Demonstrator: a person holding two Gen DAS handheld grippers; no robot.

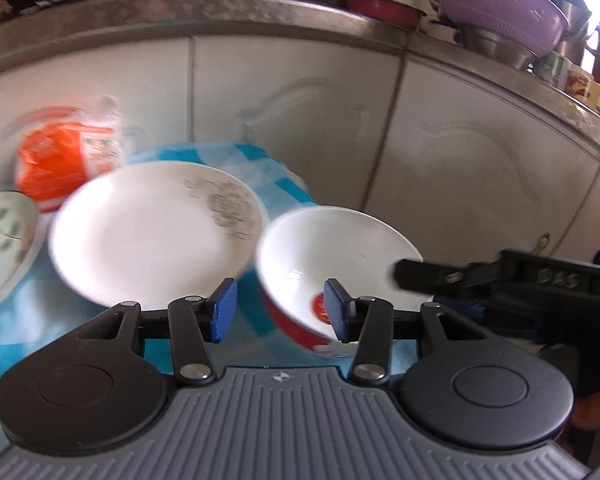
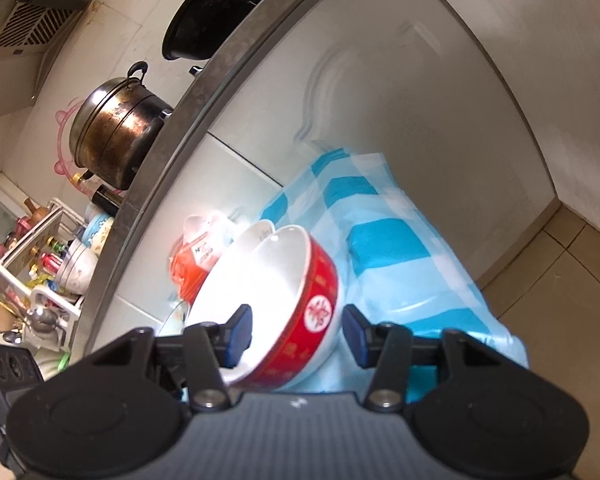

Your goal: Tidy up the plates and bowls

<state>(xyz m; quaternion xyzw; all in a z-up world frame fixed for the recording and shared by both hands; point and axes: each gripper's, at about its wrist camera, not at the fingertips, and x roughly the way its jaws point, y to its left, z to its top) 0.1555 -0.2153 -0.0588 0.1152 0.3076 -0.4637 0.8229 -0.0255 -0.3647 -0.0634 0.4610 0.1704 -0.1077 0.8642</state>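
Note:
A bowl (image 1: 332,256), red outside and white inside, sits tilted on the blue checked cloth (image 1: 268,172). My left gripper (image 1: 280,312) is open; the bowl's near wall is between its pads, and the left pad stands apart from it. From the right, a black finger (image 1: 412,276) of my right gripper reaches the bowl's rim. In the right wrist view the bowl (image 2: 316,312) has its wall between the fingers of my right gripper (image 2: 296,336), which is open: one pad is inside the bowl, the outer pad (image 2: 356,336) just clear of it. A white plate (image 1: 152,232) lies left of the bowl.
A floral plate (image 1: 4,236) and an orange package (image 1: 56,164) lie at the cloth's left. White cabinet doors (image 1: 300,120) rise close behind. On the counter above are a purple basket (image 1: 500,12), a steel pot (image 2: 116,128) and a black wok (image 2: 216,20). Tiled floor (image 2: 572,264) shows on the right.

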